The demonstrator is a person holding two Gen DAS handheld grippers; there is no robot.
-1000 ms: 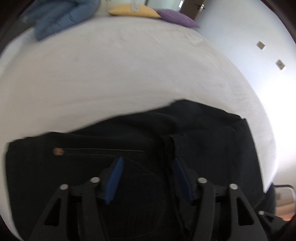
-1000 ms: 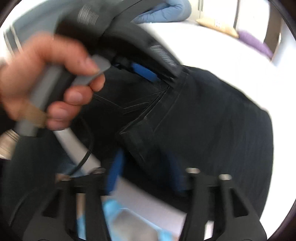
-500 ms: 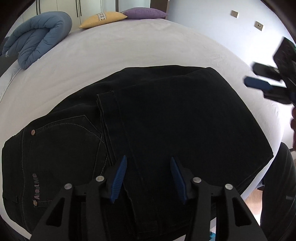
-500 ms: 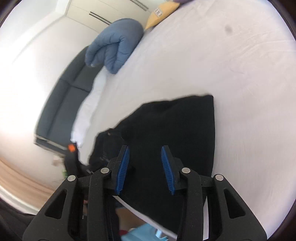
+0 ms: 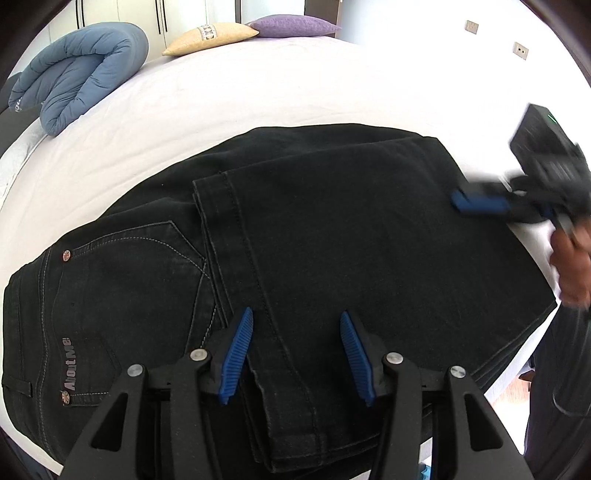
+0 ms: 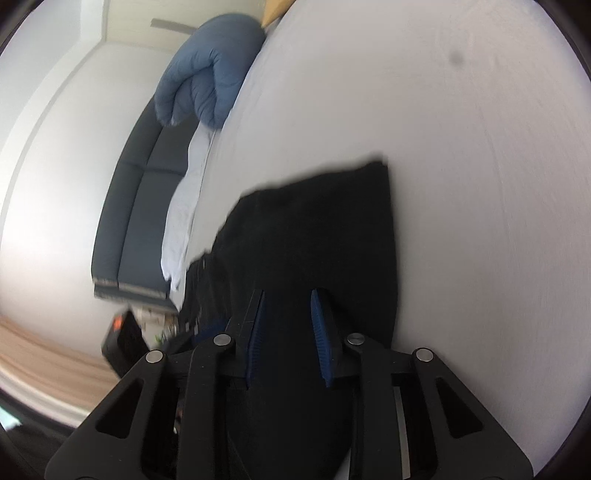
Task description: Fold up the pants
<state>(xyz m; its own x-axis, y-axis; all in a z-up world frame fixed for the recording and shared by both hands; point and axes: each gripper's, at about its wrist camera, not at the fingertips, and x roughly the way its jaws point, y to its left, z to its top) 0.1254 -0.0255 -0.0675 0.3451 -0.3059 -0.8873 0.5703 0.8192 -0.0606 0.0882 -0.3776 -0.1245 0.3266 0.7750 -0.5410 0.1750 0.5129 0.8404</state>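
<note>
I have the black pants (image 5: pixel 332 240) lying folded on the white bed (image 5: pixel 258 92), legs doubled back over the seat so the hems cross just beside the back pocket with its "About Me" patch (image 5: pixel 69 363). My left tool (image 5: pixel 297 356) hangs above the near edge of the fold, its blue pads (image 5: pixel 236 354) spread wide with nothing between them — the leg hem runs under the gap, but I am not gripping it. My right tool (image 5: pixel 476 201) shows at the far right of the left wrist view, blurred, over the folded edge of the pants; in its own view (image 6: pixel 288 328) the pads stand apart with black cloth beneath them, and I see no pinch.

At the head of the bed sit a rolled blue duvet (image 5: pixel 81 70), a yellow pillow (image 5: pixel 210 37) and a purple pillow (image 5: pixel 291 26). The right wrist view also catches a dark sofa (image 6: pixel 136 206) beside the bed.
</note>
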